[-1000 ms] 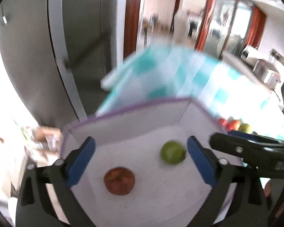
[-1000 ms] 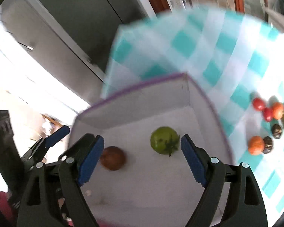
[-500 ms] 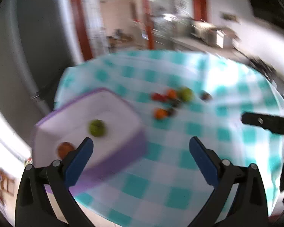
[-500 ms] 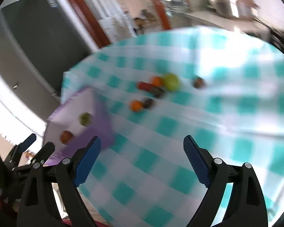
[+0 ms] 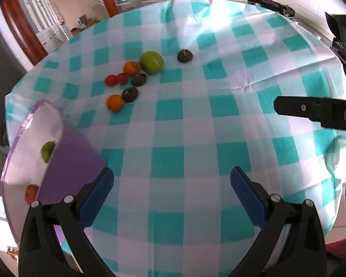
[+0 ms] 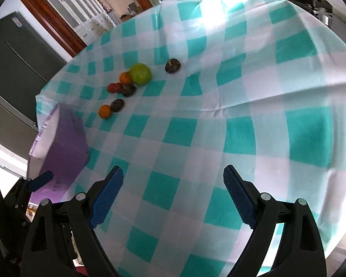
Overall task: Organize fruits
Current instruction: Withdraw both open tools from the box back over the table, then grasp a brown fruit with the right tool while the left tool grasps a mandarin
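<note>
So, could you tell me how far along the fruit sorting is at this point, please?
Done: a green fruit and a reddish-brown fruit lie in the purple bin. In hand: nothing; the left gripper and right gripper are both open and empty above the checked cloth. Left: eight fruits on the cloth, including the big green one and a dark one set apart.

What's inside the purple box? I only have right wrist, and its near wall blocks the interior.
Observer: Left wrist shows a green fruit lying in the purple box.
Operator: Just that one?
Observer: No. A reddish-brown fruit lies in there too, partly hidden behind the wall.
Operator: I see one left pad only. Open?
Observer: Yes, the left gripper is open, with nothing between its fingers.
</note>
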### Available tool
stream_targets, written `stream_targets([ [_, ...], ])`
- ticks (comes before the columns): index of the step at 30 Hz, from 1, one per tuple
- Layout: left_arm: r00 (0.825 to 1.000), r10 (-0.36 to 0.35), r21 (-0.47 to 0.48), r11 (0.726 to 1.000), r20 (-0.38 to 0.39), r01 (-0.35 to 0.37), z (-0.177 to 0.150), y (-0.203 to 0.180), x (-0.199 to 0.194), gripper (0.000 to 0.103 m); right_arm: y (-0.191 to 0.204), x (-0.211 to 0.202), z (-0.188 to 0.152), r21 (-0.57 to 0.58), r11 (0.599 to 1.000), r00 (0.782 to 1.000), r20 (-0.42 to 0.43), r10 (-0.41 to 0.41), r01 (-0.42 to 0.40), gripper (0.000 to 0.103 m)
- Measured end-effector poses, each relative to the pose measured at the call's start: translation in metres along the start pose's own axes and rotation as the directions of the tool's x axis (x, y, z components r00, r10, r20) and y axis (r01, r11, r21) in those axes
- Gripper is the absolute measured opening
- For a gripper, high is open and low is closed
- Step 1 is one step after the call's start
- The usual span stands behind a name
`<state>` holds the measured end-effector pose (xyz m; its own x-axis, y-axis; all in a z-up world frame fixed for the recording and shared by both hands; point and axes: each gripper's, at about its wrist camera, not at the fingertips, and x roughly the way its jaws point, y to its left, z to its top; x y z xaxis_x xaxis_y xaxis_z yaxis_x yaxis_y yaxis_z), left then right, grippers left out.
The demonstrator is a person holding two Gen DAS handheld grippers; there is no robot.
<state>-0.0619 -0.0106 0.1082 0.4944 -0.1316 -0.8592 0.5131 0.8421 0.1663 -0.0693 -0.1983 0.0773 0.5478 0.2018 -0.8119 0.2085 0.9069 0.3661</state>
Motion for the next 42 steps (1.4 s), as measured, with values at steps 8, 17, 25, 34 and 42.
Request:
stream_targets([
  [8, 0.999, -0.038, -0.055, 0.998, -0.009, 0.037, 0.048, 0.029, 0.066, 0.1, 0.032, 0.058, 0.088, -0.124, 0.99, 0.998, 0.016, -0.068, 0.069, 0.083],
  [17, 0.999, -0.006, -0.163, 0.987, 0.035, 0.011, 0.069, 0.072, 0.13, 0.089, 0.052, 0.18, 0.174, -0.18, 0.968, 0.984, 0.036, -0.173, 0.177, 0.07],
  [25, 0.998, 0.044, -0.243, 0.97, 0.055, -0.029, 0.075, 0.099, 0.155, 0.088, 0.051, 0.232, 0.192, -0.232, 0.935, 0.963, 0.043, -0.266, 0.268, 0.068],
  [34, 0.997, 0.051, -0.294, 0.955, 0.063, -0.03, 0.091, 0.128, 0.171, 0.072, 0.058, 0.238, 0.183, -0.271, 0.91, 0.95, 0.067, -0.306, 0.313, 0.044],
  [42, 1.0, 0.013, -0.254, 0.967, 0.003, -0.012, 0.09, 0.133, 0.193, 0.072, 0.051, 0.236, 0.18, -0.23, 0.931, 0.959, 0.056, -0.279, 0.284, 0.044],
])
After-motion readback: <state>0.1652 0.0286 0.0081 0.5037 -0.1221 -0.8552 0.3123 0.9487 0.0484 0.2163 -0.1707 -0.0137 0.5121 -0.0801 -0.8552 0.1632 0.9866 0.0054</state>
